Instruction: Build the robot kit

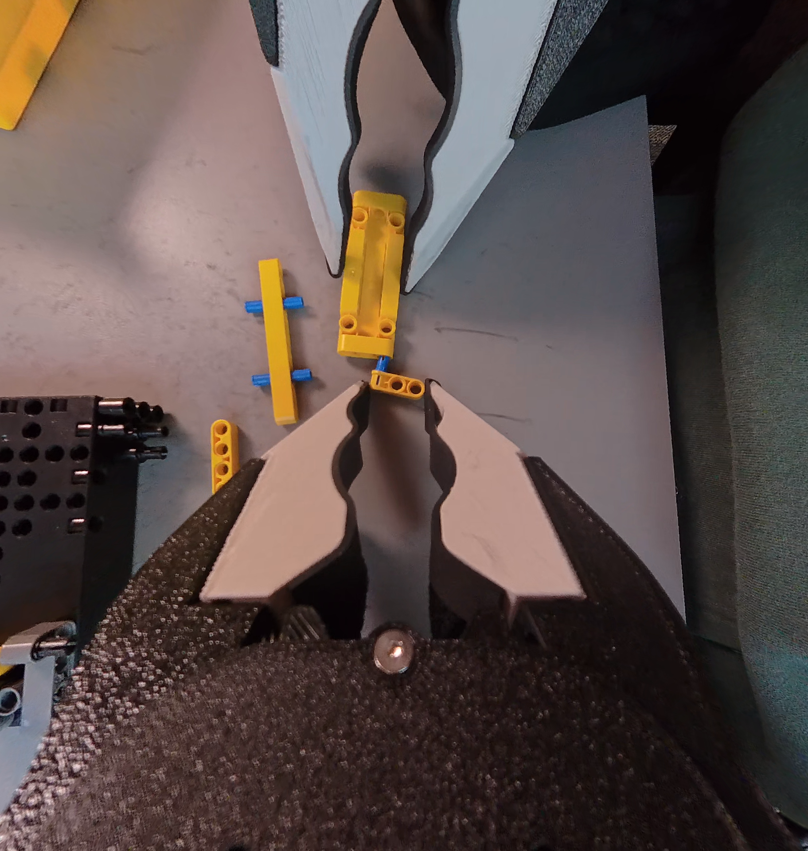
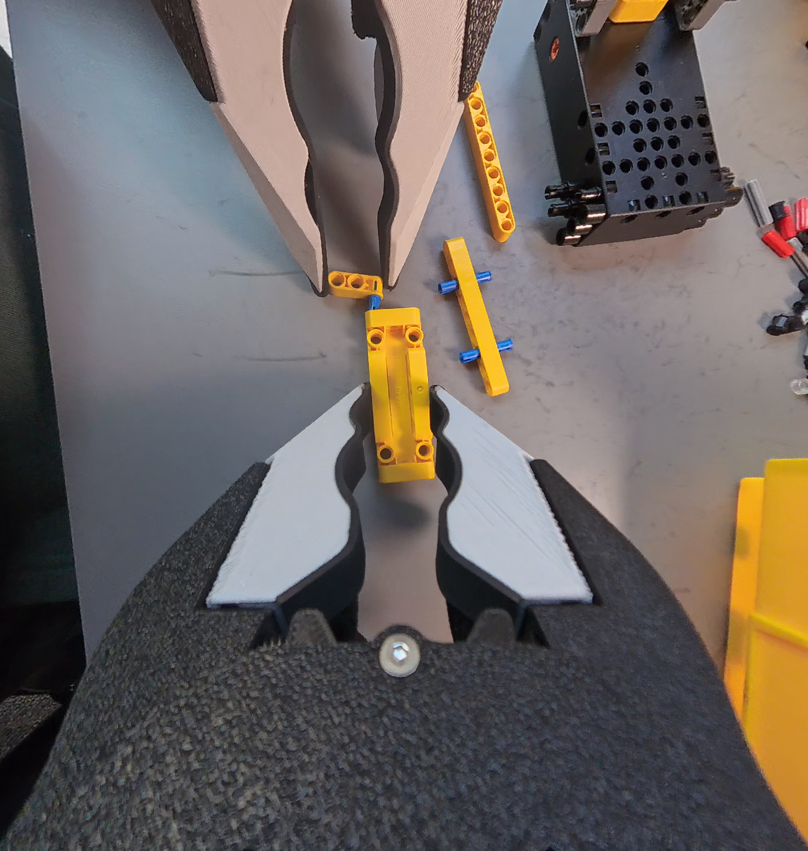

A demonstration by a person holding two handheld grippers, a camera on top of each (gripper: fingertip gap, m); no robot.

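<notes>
My right gripper (image 2: 399, 388) is shut on a yellow panel piece (image 2: 399, 396), with one finger on each long side. It also shows at the top of the left wrist view (image 1: 372, 279), holding the panel (image 1: 372, 258). My left gripper (image 1: 397, 383) is shut on a small yellow two-hole connector (image 1: 398, 385), with its tips at the connector's ends. A short blue pin (image 1: 383, 363) joins the connector to the panel's end. The left gripper (image 2: 353, 285), the connector (image 2: 355, 283) and the pin (image 2: 373, 301) also show in the right wrist view. Both pieces sit low over the grey table (image 1: 554, 322).
A yellow beam with two blue pins (image 1: 280, 340) lies beside the panel. A short yellow beam (image 1: 222, 453) and a long one (image 2: 489, 161) lie near a black perforated block (image 2: 641, 138). Loose red, black and grey pins (image 2: 798, 258) and a yellow bin (image 2: 788, 621) are nearby. The table edge (image 1: 664, 368) borders a dark green chair. There is about 5 centimeters between the tips of the two grippers.
</notes>
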